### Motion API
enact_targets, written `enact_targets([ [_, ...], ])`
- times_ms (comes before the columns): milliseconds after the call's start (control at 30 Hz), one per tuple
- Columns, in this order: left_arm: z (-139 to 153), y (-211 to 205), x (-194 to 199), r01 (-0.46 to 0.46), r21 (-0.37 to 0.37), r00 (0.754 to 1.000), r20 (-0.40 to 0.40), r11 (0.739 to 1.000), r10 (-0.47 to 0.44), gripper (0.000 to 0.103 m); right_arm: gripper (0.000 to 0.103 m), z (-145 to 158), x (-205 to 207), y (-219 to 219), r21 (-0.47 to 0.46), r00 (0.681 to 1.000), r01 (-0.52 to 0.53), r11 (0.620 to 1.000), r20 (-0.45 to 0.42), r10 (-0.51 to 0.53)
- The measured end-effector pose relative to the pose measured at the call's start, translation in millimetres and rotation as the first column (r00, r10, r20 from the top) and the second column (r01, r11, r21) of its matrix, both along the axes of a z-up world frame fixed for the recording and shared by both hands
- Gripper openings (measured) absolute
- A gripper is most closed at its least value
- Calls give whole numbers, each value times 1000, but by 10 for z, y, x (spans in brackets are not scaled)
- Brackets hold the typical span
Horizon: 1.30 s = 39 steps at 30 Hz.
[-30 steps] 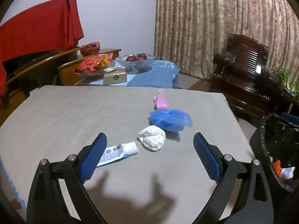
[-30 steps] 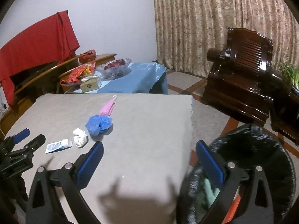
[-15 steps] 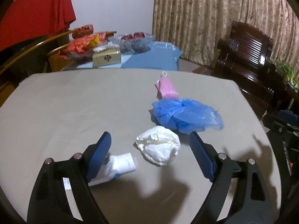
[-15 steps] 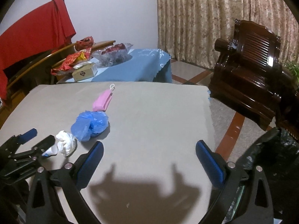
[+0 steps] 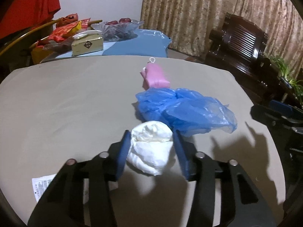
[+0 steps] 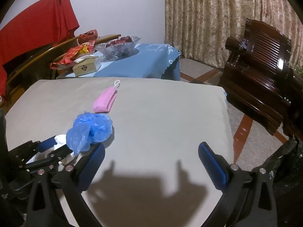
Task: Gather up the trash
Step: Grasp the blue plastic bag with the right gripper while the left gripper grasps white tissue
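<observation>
— The left gripper [image 5: 151, 138] is closing in on the white wad [image 5: 150, 151]; its jaws have just been narrowing, and the wad is sitting between the blue pads [image 5: 124, 151], squeezed on both sides as far as I can see.

— Where is it lying?

— On the grey desk [image 5: 66, 104], near the front edge, touching the blue bag [image 5: 181, 109] just behind it. The pink mask [image 5: 156, 74] is lying beyond the bag, and a tube [image 5: 41, 186] is peeking out under the left finger.

— And the other one?

— The right gripper [image 6: 151, 157] is hanging wide open over bare desk, holding nothing. The bin is showing only as a dark edge at the far right of its view.

— So how should the pickup go?

— I'd say keep the squeeze gentle but firm; a soft wad is going to give, so the pads should be biting around its middle, not its top. Lifting straight up should be keeping the bag from trailing along, since the two are touching. The risk, I'm guessing, is the bag snagging on the right pad.
</observation>
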<state>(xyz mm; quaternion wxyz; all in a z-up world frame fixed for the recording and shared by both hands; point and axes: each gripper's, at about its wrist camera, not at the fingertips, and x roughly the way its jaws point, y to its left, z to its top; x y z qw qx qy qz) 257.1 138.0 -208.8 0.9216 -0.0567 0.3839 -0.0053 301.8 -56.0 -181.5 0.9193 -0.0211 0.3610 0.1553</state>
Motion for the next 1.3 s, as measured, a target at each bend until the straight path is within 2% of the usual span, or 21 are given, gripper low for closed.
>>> enact_targets([
  [133,50,27,-34,-12,-13,1000,27,1000,12,33,97,-2,12,46,-2,1000,-8,1000,-3,8],
  [467,365,344,-116,-84,-8,991,105,996,84,33,97,21,77,288,10,999,-41,999,9,41],
  [867,365,780,-75,-185,6,977,108,983,184,33,97,-22,245,770,19,995,-103,995,-3,103],
  [1133,384,984,-106,-226,14,969,108,974,223,33,96,-260,413,1134,-8,985,-153,988,-76,152],
  [1200,384,993,-125,-228,15,968,107,974,225,33,86,-307,430,1175,-2,980,-171,985,-102,170],
  [1267,389,1002,-145,-230,12,968,106,973,227,33,70,-353,432,1208,15,971,-197,980,-135,198],
  [1300,388,1008,-152,-230,11,968,106,973,227,33,65,-360,421,1214,38,965,-211,977,-148,215],
])
